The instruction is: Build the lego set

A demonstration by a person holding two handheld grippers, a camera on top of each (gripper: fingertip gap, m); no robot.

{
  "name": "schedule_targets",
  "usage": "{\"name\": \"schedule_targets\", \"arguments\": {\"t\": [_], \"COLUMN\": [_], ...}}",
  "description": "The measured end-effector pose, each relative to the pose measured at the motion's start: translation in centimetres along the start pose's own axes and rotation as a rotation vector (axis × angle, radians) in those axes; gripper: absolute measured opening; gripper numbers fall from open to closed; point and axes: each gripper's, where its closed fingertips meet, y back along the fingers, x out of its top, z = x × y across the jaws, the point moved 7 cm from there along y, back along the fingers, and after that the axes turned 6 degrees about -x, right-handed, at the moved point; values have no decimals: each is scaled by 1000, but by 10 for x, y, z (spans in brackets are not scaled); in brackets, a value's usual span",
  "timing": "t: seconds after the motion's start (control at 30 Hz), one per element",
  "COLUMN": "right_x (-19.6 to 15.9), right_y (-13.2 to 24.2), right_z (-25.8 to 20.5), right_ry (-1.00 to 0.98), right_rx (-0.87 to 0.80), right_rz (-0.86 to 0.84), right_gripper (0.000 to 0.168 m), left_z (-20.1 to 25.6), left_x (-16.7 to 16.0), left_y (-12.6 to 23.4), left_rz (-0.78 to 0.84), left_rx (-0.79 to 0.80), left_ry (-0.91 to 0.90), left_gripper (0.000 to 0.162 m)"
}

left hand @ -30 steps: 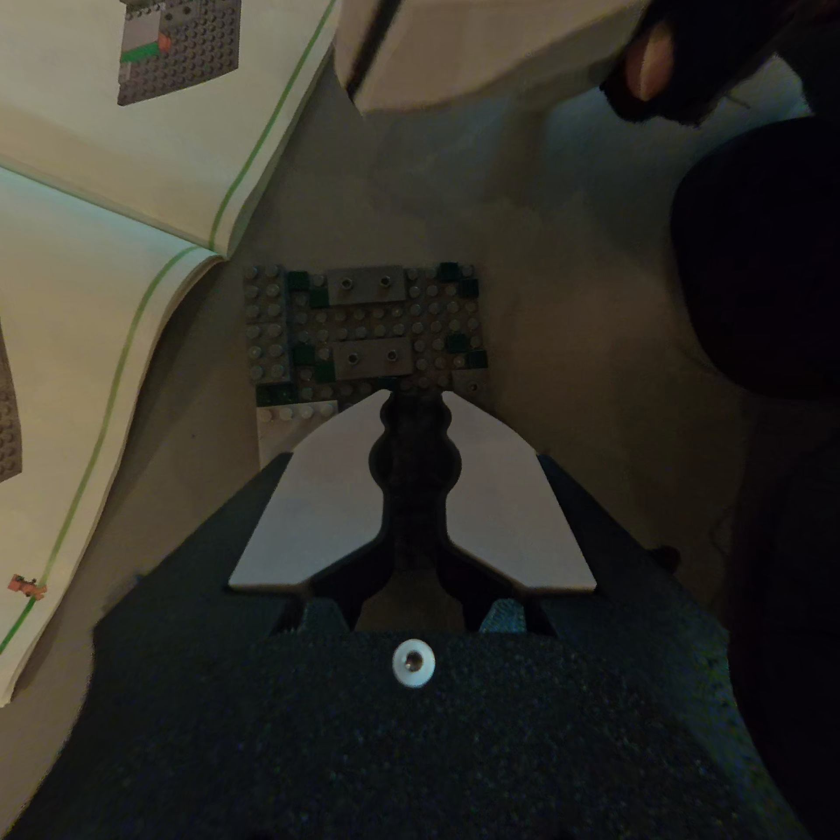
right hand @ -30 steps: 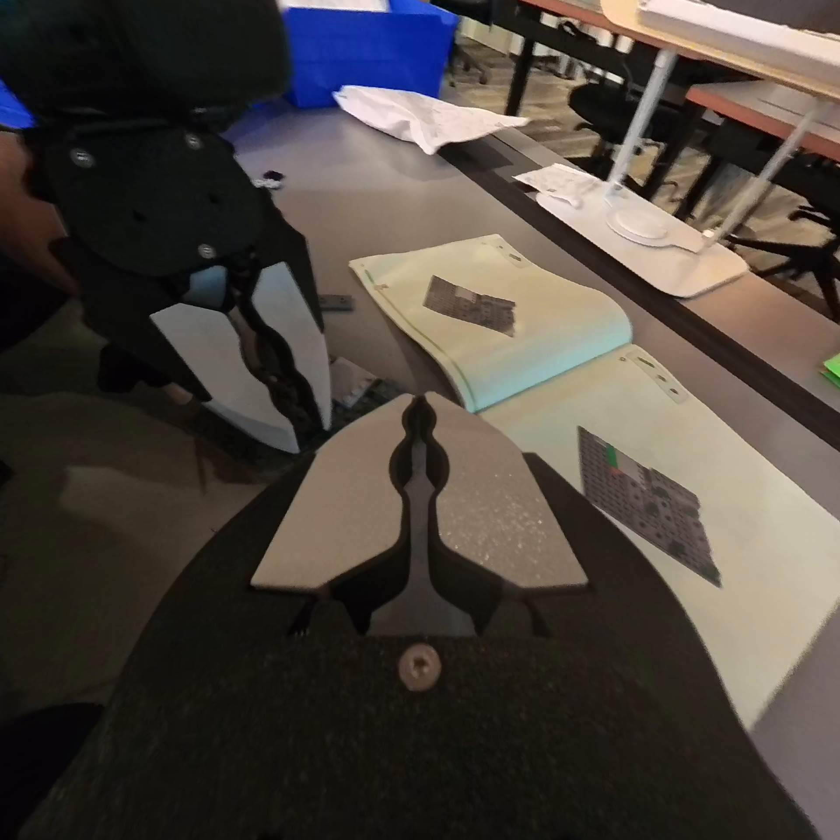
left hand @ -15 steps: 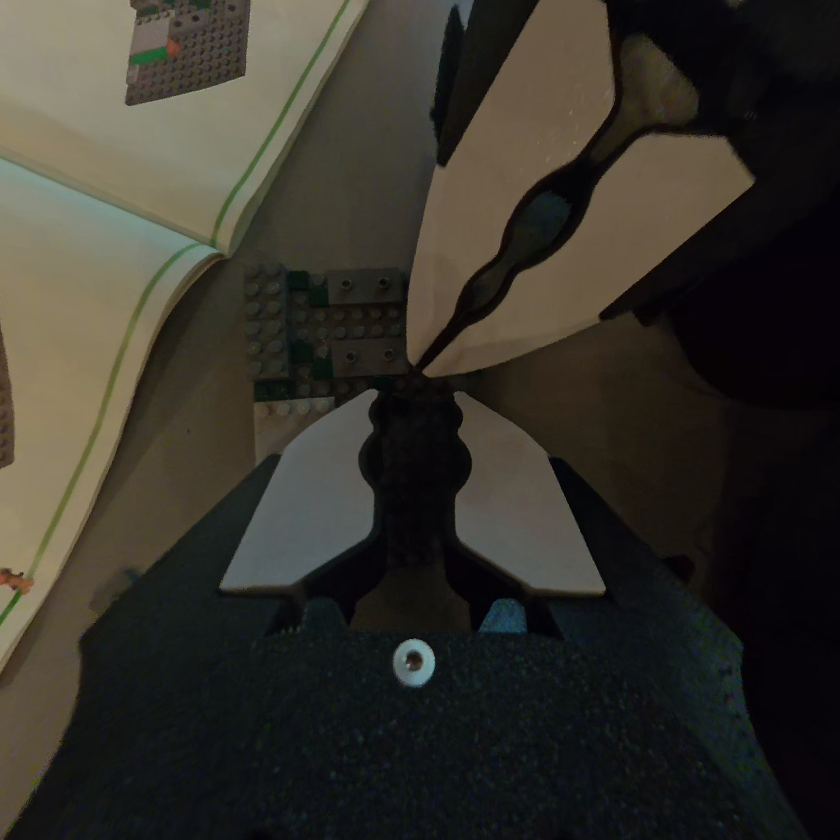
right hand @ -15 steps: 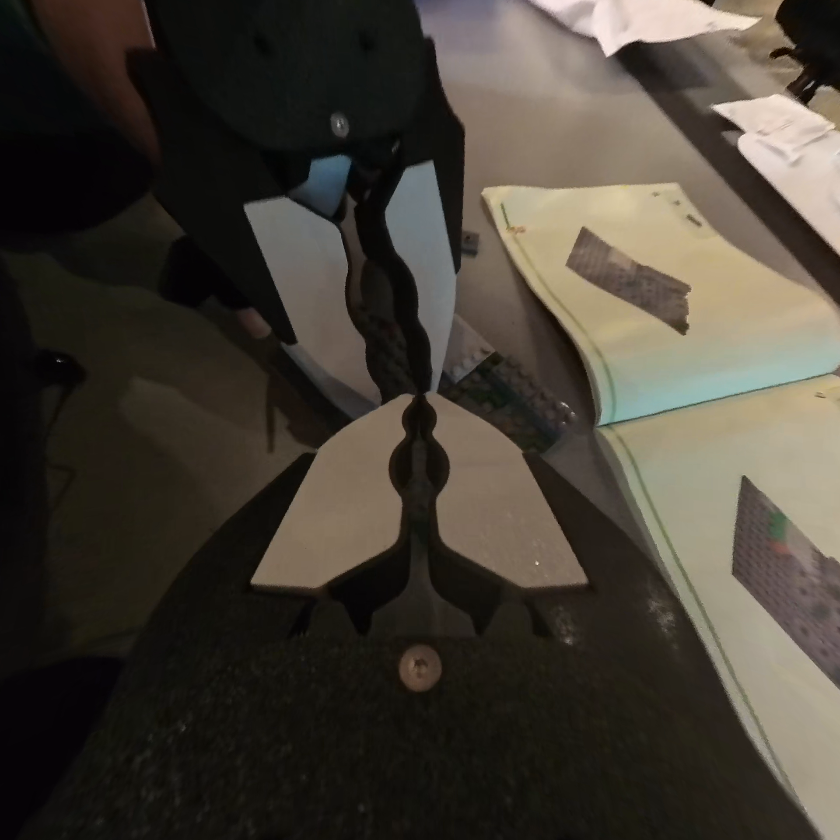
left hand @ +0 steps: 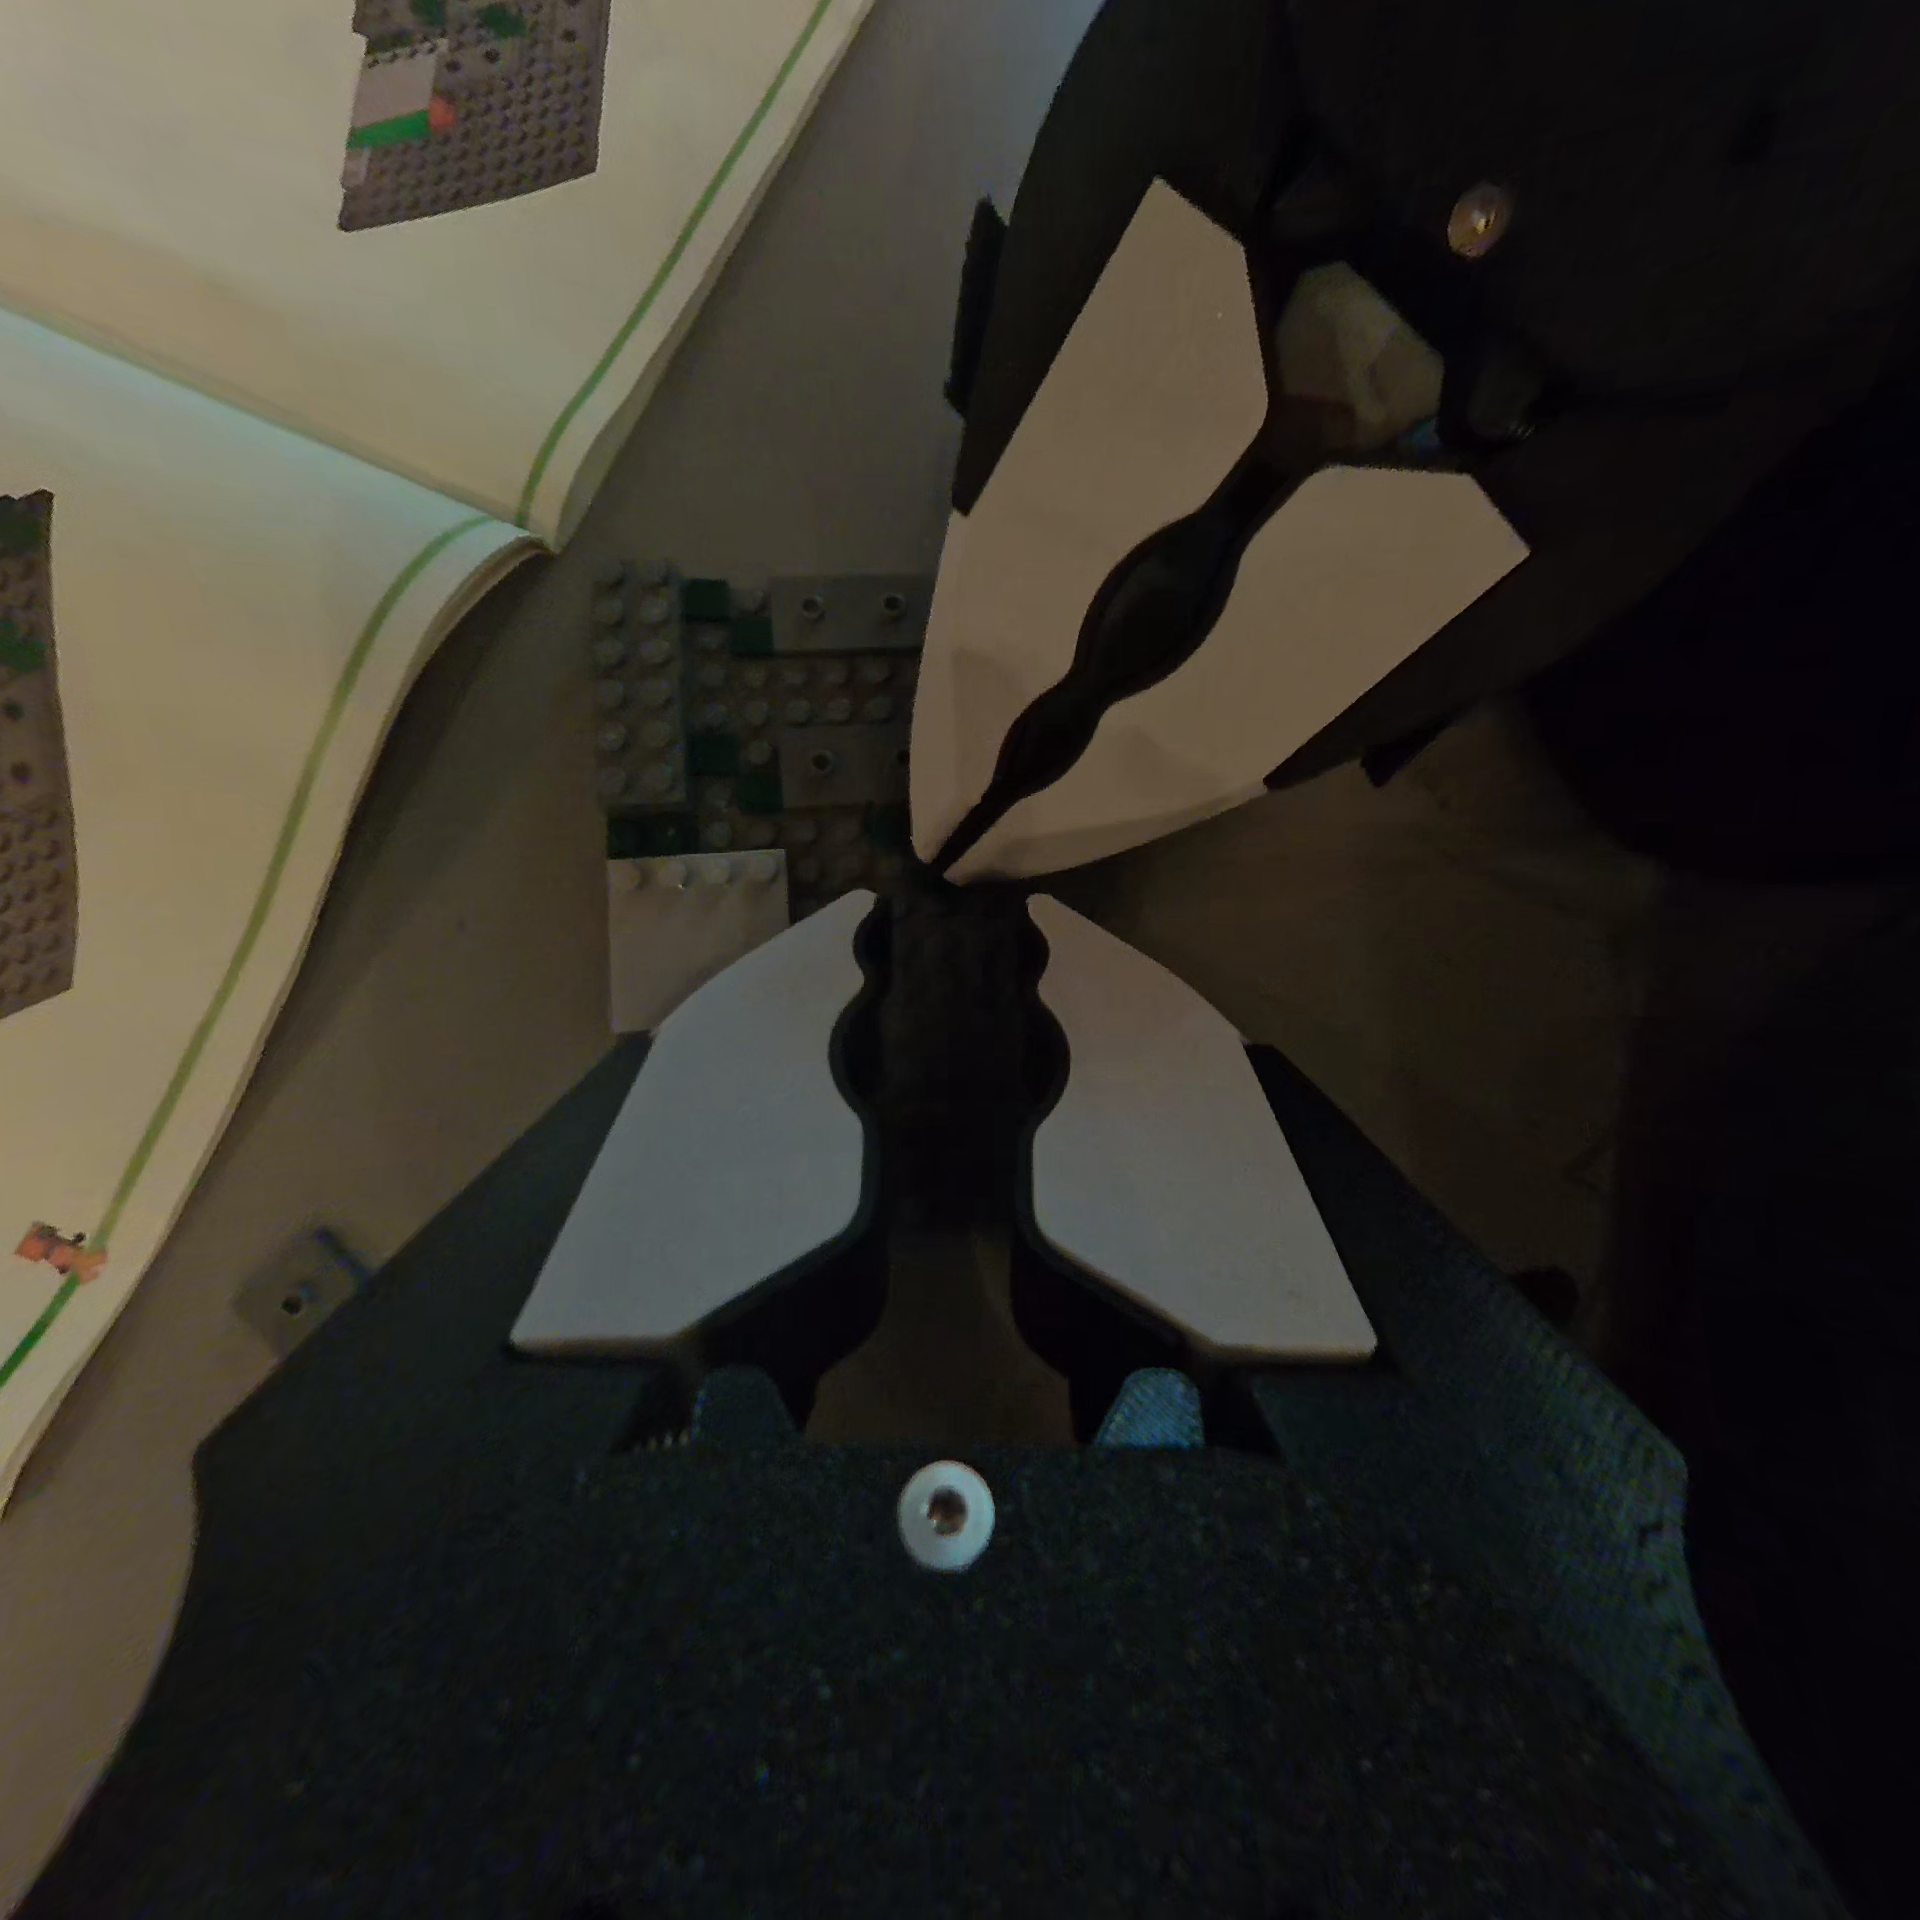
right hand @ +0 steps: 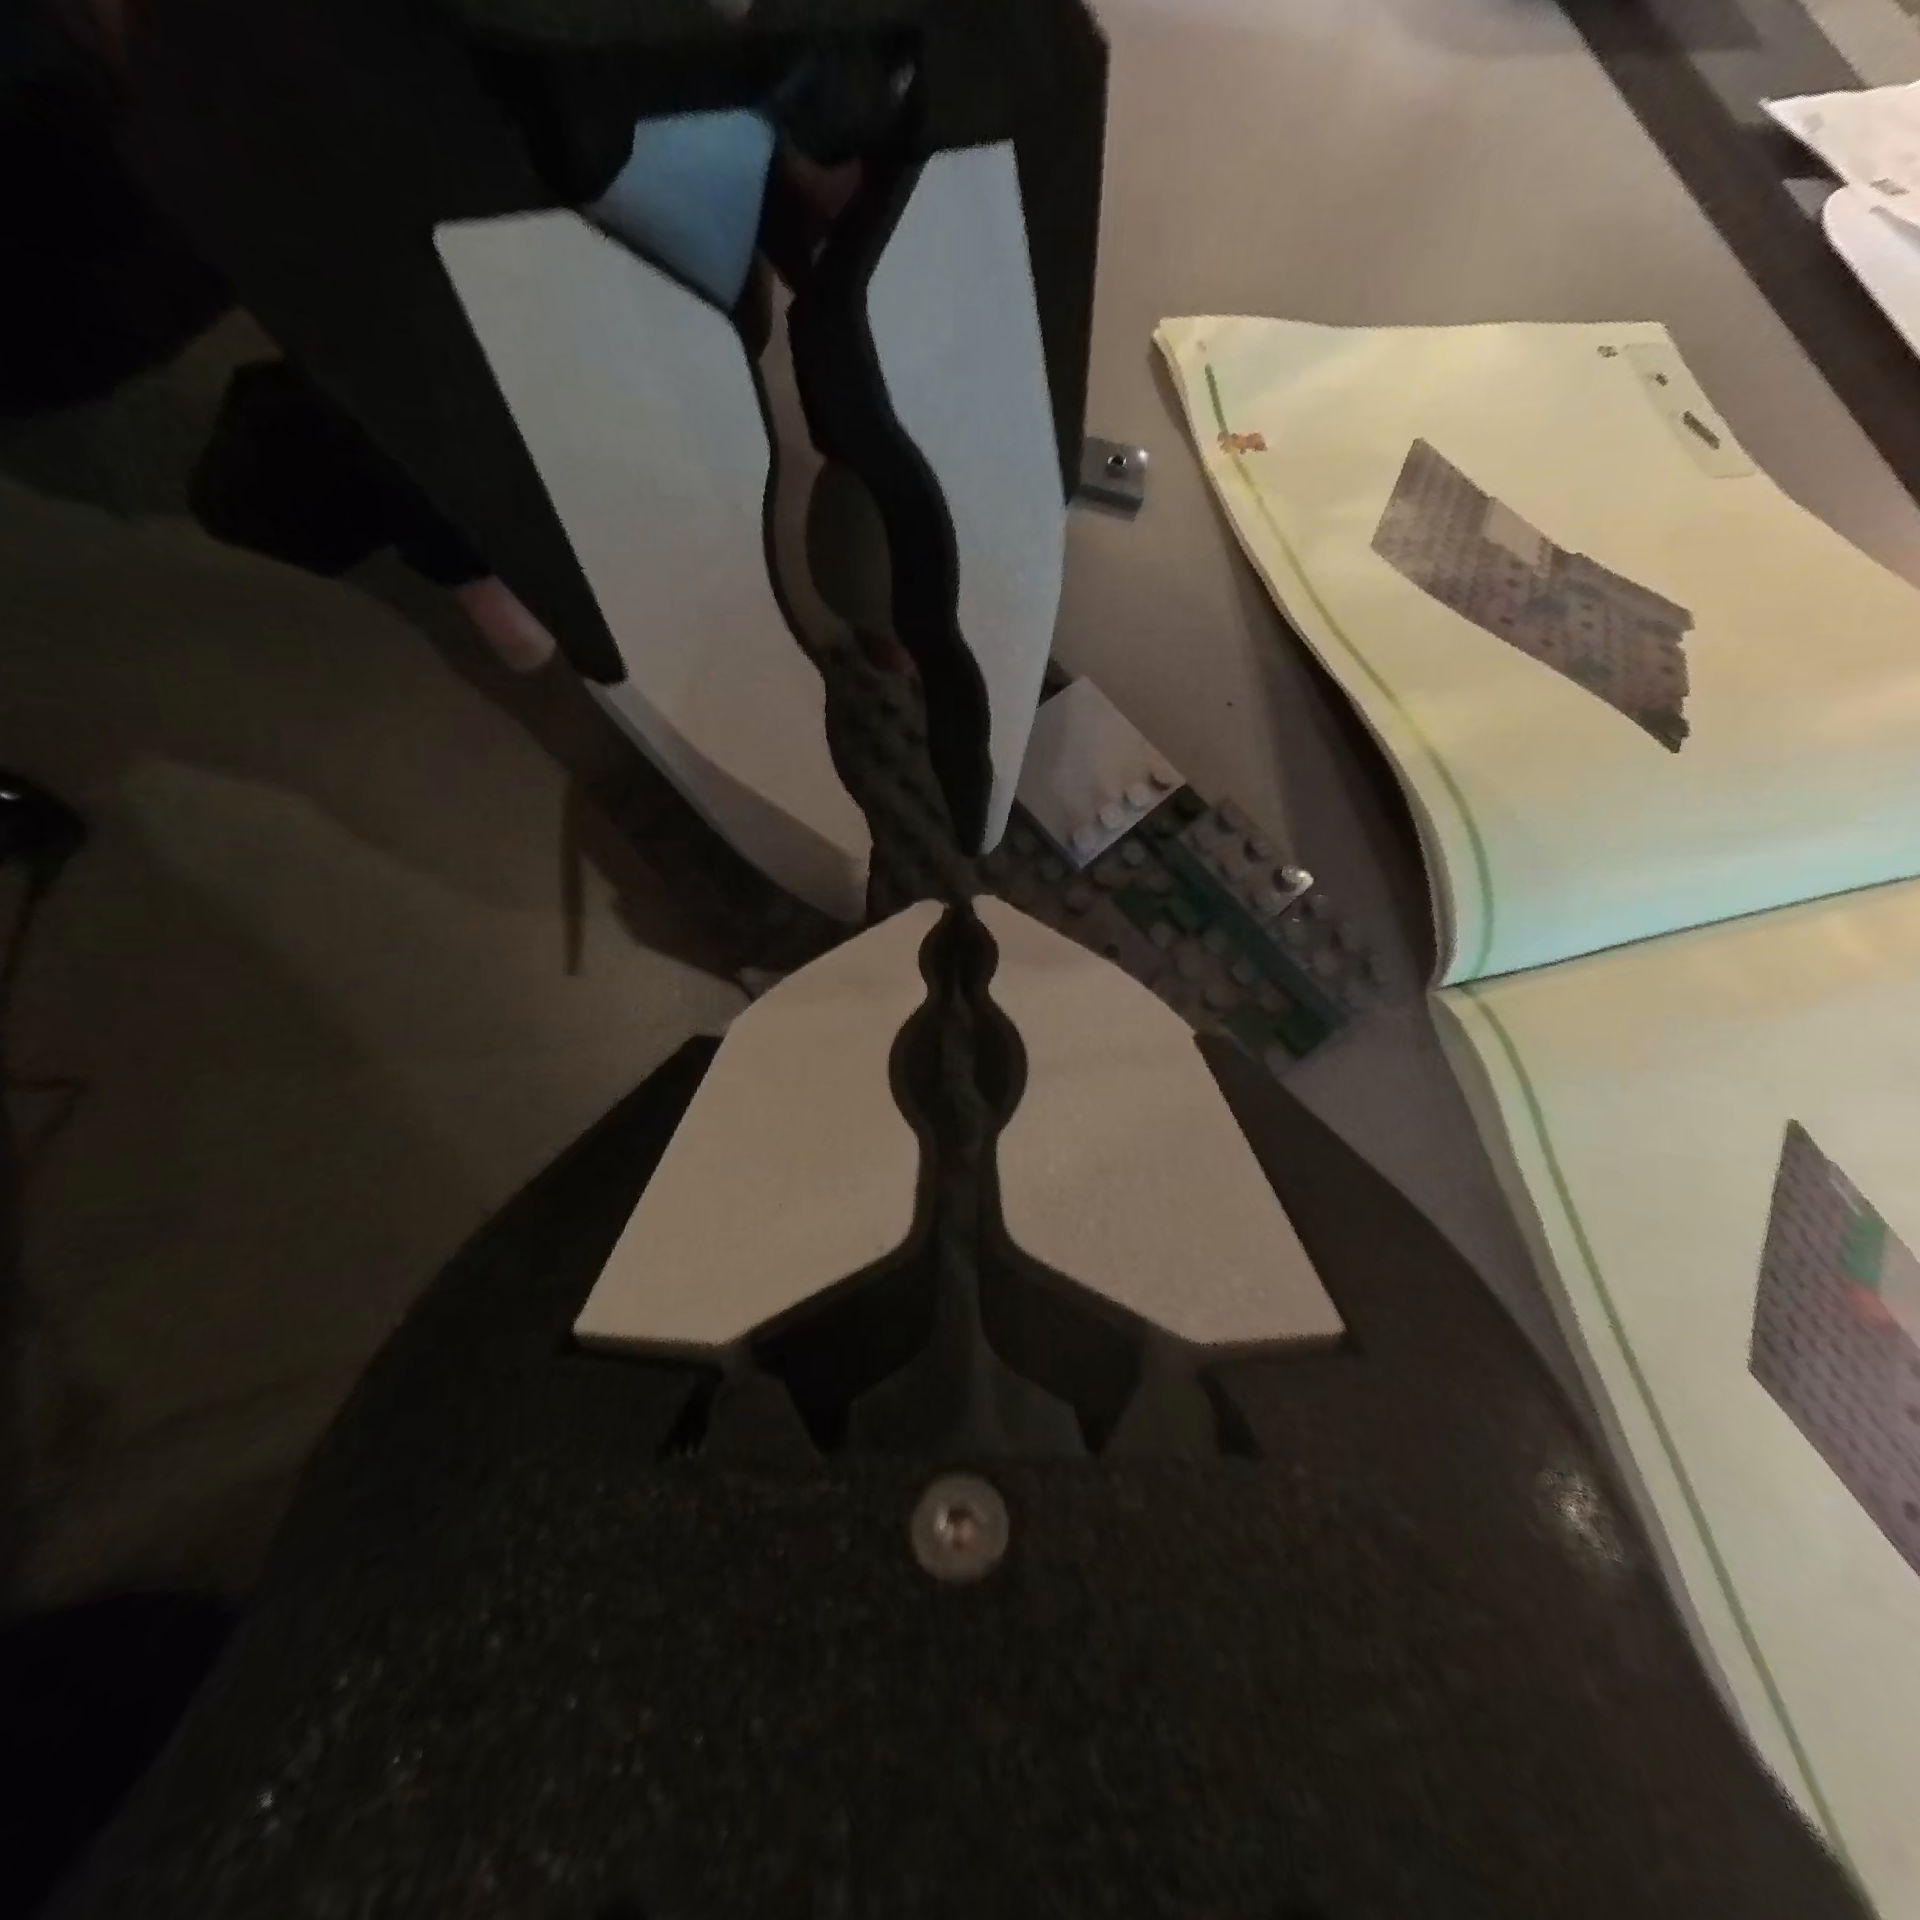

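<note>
A grey studded Lego baseplate [left hand: 748,717] with dark green and grey tiles lies on the table; it also shows in the right wrist view [right hand: 1195,914]. A white plate [left hand: 696,914] sits at its near left corner. My left gripper [left hand: 951,904] stands over the plate's near edge, its fingers a little apart with only studs showing between them. My right gripper [left hand: 930,862] comes in from the upper right, shut, its tips touching the plate just ahead of the left tips. In the right wrist view the right gripper [right hand: 961,920] meets the left gripper [right hand: 930,862] tip to tip.
An open instruction booklet [left hand: 260,416] lies left of the plate, to the right in the right wrist view [right hand: 1558,675]. A small grey piece [left hand: 301,1288] lies loose near the booklet's corner [right hand: 1114,468]. A person's finger [right hand: 509,623] shows behind the left gripper. Less than 4 cm separates the two grippers' tips.
My right gripper has swung in from above and come down, shut, onto the plate at the left gripper's tips. The left gripper has stayed in place, its fingers slightly wider.
</note>
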Motion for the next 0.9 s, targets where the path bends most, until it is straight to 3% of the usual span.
{"name": "schedule_targets", "arguments": {"t": [0.9], "right_x": [4], "right_y": [-1], "right_z": [5], "right_ry": [147], "right_rx": [58], "right_rz": [-112], "right_gripper": [6], "left_z": [-7], "left_x": [-4], "left_y": [8], "left_rz": [36], "left_rx": [-2], "left_ry": [-17], "left_gripper": [20]}}
